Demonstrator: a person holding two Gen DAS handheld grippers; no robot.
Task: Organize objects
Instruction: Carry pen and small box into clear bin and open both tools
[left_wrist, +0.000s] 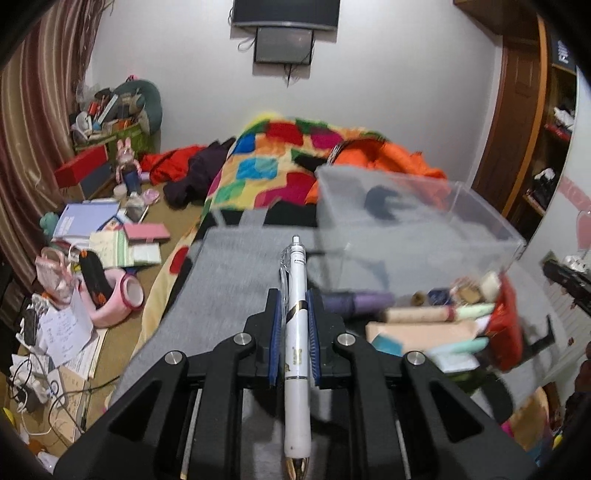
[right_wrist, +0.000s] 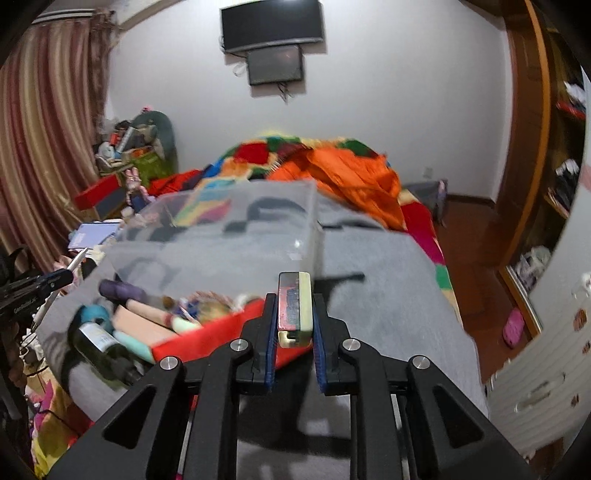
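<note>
My left gripper (left_wrist: 294, 301) is shut on a white pen (left_wrist: 296, 332) that points forward over a grey cloth (left_wrist: 229, 273). A clear plastic box (left_wrist: 413, 225) stands ahead and to the right of it. My right gripper (right_wrist: 294, 308) is shut on a small flat block with a pale green side and a dark red face (right_wrist: 294, 308). The clear box (right_wrist: 229, 229) is just ahead and to its left. A pile of small items, tubes and a red pouch (right_wrist: 207, 332) lies left of the right gripper. The left gripper with the pen tip shows at the left edge in the right wrist view (right_wrist: 55, 278).
A dark glass bottle (right_wrist: 99, 347) lies at the pile's left end. A colourful quilt (left_wrist: 273, 155) and orange cloth (right_wrist: 351, 173) lie beyond the grey cloth. The floor at left is cluttered with papers, shoes (left_wrist: 107, 295) and boxes. A wooden wardrobe (left_wrist: 524, 122) stands at right.
</note>
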